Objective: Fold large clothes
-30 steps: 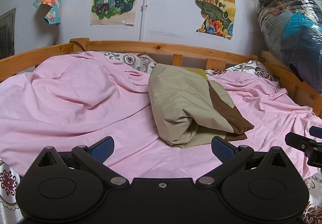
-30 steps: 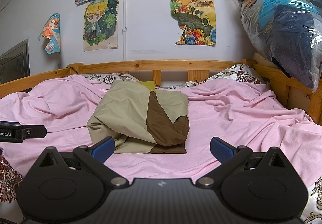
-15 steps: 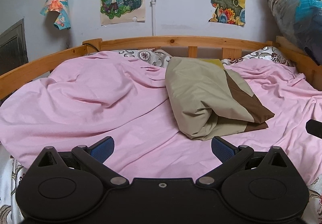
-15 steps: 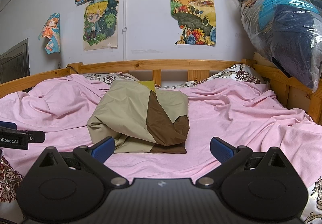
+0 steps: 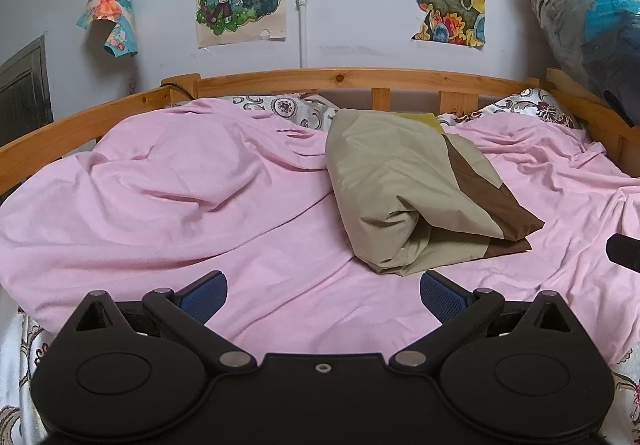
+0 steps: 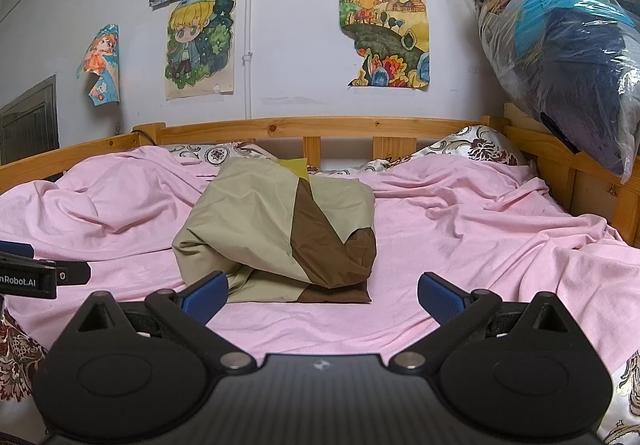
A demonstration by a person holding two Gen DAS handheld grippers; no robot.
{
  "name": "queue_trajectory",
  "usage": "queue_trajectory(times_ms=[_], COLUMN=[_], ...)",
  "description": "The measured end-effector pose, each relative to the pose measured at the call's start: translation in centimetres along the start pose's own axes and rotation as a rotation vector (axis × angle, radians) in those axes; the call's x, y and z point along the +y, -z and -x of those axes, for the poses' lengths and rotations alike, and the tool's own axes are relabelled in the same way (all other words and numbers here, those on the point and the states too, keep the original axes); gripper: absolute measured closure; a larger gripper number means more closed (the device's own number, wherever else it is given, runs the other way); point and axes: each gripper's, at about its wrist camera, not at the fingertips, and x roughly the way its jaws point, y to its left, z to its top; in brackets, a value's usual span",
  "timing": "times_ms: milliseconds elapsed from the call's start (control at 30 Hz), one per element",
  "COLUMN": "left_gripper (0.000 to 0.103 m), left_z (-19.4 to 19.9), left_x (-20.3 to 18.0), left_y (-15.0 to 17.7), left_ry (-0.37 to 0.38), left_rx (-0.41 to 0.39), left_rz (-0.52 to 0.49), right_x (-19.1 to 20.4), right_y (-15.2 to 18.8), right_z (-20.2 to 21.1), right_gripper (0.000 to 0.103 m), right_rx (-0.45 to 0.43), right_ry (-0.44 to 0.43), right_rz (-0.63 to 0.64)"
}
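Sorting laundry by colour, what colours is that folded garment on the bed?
Beige with brown panels, the folded garment shows best in the right wrist view.

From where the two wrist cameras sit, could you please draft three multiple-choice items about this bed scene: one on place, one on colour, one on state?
1. Where does the folded tan-and-brown cloth bundle lie?
A. on the pink bedsheet
B. on the floor
C. over the wooden bed rail

2. What colour are the gripper pads?
A. red
B. blue
C. white

3. How do both grippers stand?
A. shut on cloth
B. one open, one shut
C. open, empty

Answers: 1 A, pink sheet surrounds it; 2 B, both views show blue pads; 3 C, the left gripper and right gripper have spread fingers holding nothing.
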Motion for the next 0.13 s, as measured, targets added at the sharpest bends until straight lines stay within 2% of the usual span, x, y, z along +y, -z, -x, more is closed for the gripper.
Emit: queue_trajectory(times_ms=[133], left_gripper=[0.001], left_z=[-0.04], left_x=[0.06], left_y=[0.02], left_ry=[-0.001], left_rx=[0.004], left_rz=[0.003], right_x=[-0.09], right_y=[-0.03], right_z=[-0.01], right_gripper=[0.000], right_rx=[0.000], right_ry=[-0.002], right_rz=[0.001])
